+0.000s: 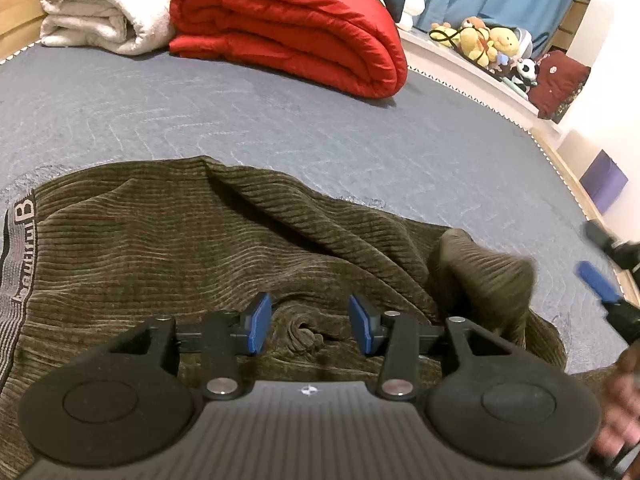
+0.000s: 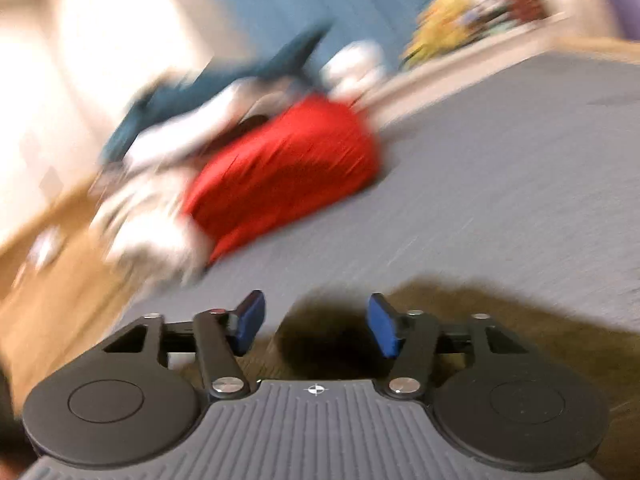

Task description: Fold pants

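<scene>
1. Lettering is running along the grey elastic waistband [image 1: 18,264] at the left end of the pants [image 1: 168,248]; only a large "B" is readable, the smaller letters being too blurred to make out.
2. Blue pads of the left gripper [image 1: 310,322] are standing partly apart over a small bunched swirl of the brown corduroy, and no fabric is being pinched between them.
3. The right gripper [image 2: 316,322] is showing its jaws apart with nothing between them, hanging over the edge of the pants; its view is heavily smeared by motion.
4. In the left wrist view that same right gripper is appearing blurred at the right end of the pants, beside a raised, rumpled fold of the cloth.
5. The pants are lying spread across the near part of the grey bed cover [image 1: 280,128].
6. Beyond the pants, well apart, a folded red quilt [image 1: 292,28] is lying beside a rolled white blanket [image 1: 100,12].
7. Farther right of the quilt, plush toys [image 1: 488,44] are sitting along a white ledge.
</scene>
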